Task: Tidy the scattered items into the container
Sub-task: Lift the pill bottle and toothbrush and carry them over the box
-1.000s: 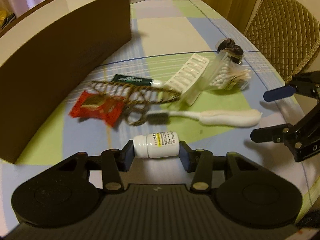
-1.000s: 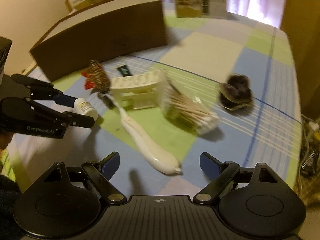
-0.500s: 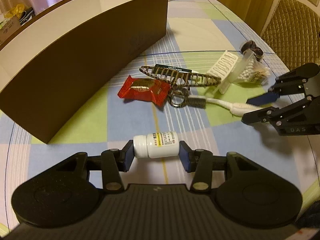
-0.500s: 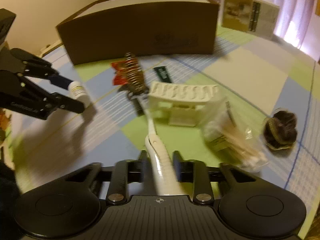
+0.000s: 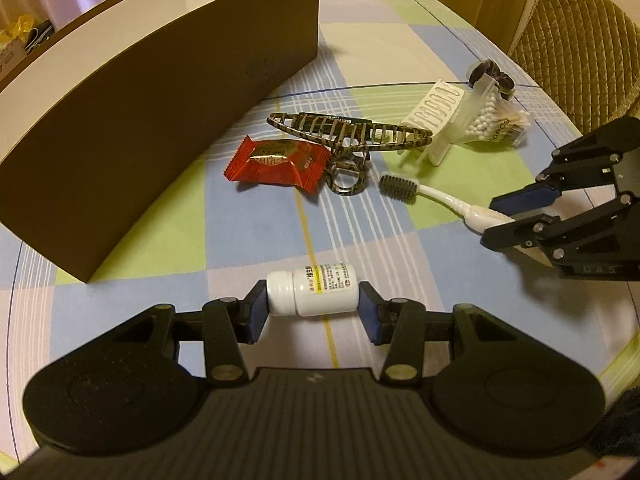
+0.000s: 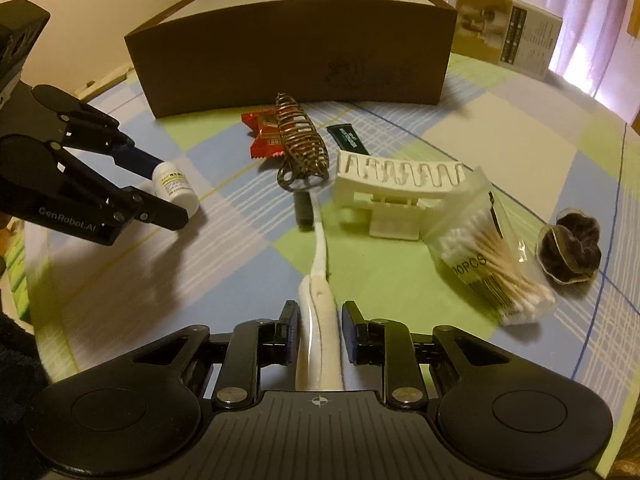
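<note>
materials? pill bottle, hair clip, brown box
Pill bottle: looks like glossy white plastic, smooth with a printed paper label; held in the left claw.
Hair clip: probably hard plastic, shiny, with a tortoiseshell pattern; could be coated metal.
Brown box: seems to be matte cardboard, with thin flat walls and a white inside.

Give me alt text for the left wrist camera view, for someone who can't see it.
The left gripper holds a white pill bottle sideways above a checked tablecloth. Ahead lie a red snack packet, a hair claw clip, and a toothbrush whose handle sits between the right gripper fingers. A brown box stands at left.
</note>
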The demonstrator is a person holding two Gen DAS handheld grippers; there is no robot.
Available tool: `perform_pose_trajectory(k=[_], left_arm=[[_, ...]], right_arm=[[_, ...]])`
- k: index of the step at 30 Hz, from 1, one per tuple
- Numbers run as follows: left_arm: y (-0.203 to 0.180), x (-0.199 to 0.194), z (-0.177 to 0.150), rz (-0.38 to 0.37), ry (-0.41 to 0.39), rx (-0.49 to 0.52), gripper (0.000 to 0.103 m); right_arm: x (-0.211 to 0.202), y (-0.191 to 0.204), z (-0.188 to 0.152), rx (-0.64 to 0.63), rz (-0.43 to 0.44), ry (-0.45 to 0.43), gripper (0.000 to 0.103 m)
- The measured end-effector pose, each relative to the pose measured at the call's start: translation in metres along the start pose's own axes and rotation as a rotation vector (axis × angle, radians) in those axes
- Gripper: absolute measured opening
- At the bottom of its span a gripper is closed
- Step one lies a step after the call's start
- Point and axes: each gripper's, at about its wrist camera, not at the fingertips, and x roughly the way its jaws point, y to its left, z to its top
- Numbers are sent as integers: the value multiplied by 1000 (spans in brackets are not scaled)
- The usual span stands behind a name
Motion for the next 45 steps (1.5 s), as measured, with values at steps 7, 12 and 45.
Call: perform_pose_trajectory(k=[7,12,45], left_arm=[[-2,-3,-1,-18,1,24,42],[-3,-7,-1,-24,5,37,42],[76,-114,78,56,-254,75,42]], right_arm=[[-5,7,3,-15,14,107,17],[-16,5,-7,25,63,151,17],[-82,14,150,24,211,-235,17]])
